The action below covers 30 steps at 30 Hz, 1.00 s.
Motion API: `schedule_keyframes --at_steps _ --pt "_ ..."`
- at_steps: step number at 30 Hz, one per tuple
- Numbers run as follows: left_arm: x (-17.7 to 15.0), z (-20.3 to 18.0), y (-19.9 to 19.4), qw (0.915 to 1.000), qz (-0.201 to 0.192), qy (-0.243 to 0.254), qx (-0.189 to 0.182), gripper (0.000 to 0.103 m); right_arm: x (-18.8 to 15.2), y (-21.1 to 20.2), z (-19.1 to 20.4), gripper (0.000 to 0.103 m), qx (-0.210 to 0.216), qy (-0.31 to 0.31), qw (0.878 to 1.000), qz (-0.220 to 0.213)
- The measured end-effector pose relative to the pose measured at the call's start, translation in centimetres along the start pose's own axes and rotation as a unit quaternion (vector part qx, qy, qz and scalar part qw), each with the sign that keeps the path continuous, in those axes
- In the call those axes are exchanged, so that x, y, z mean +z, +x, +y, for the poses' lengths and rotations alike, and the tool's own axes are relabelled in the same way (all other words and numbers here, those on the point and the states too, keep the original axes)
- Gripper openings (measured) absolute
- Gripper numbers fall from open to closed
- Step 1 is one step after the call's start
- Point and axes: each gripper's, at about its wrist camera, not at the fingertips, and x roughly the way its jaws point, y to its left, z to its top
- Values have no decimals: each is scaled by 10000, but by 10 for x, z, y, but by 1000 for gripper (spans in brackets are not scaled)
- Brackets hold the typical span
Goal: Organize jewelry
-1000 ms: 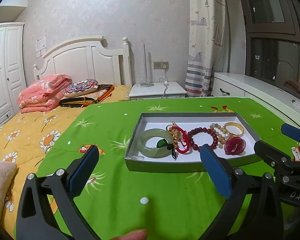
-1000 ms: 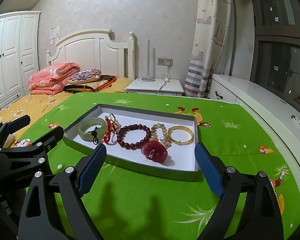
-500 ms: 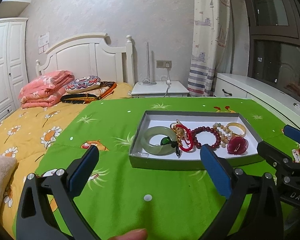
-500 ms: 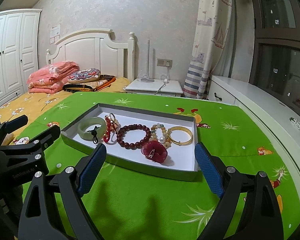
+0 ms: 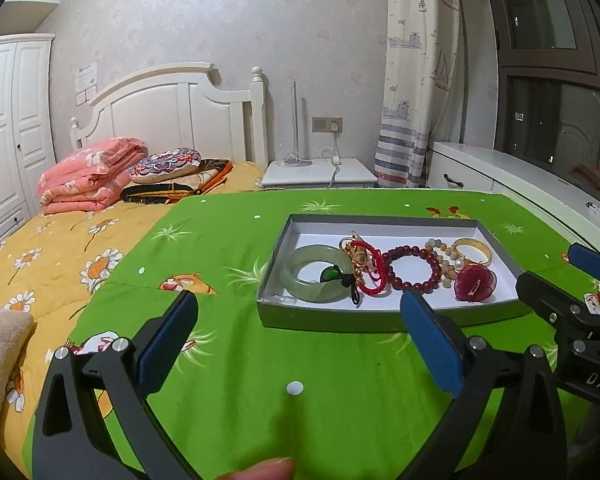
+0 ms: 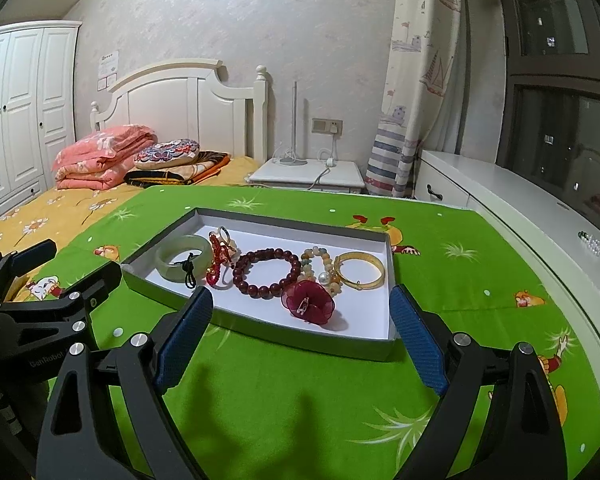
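We hold both grippers above the green cloth (image 6: pixel 460 280), near side of the grey tray (image 6: pixel 260 334), w/ nothing in either one. Left gripper (image 5: pixel 300 344) has its jaws wide apart, blue pads (image 5: pixel 168 344) empty, hovering just left-front of the tray; a fingertip (image 5: pixel 268 470) shows at the bottom edge of that view. Inside the tray, l to r: pale green jade bangle (image 6: pixel 182 256) w/ a black cord, red cord bracelet w/ gold bits (image 6: pixel 219 260), dark red bead bracelet (image 6: pixel 269 272), pale mixed-bead string (image 6: pixel 320 266), gold bangle (image 6: pixel 359 270), all lying close or touching; a dark red fabric flower (image 6: pixel 309 302) sits in front of the beads, nearer to us. Right gripper (image 6: pixel 302 340) also spread wide, pads either side of the tray's near wall but not touching it. White nightstand (image 6: pixel 308 172) stands beyond the cloth, well apart from the tray
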Motion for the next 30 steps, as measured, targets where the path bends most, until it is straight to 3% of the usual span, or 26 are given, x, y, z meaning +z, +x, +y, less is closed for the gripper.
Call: schedule_keyframes --at_steps 30 --pt "-2 2 -2 10000 -18 -6 42 98 -7 4 2 84 14 60 10000 39"
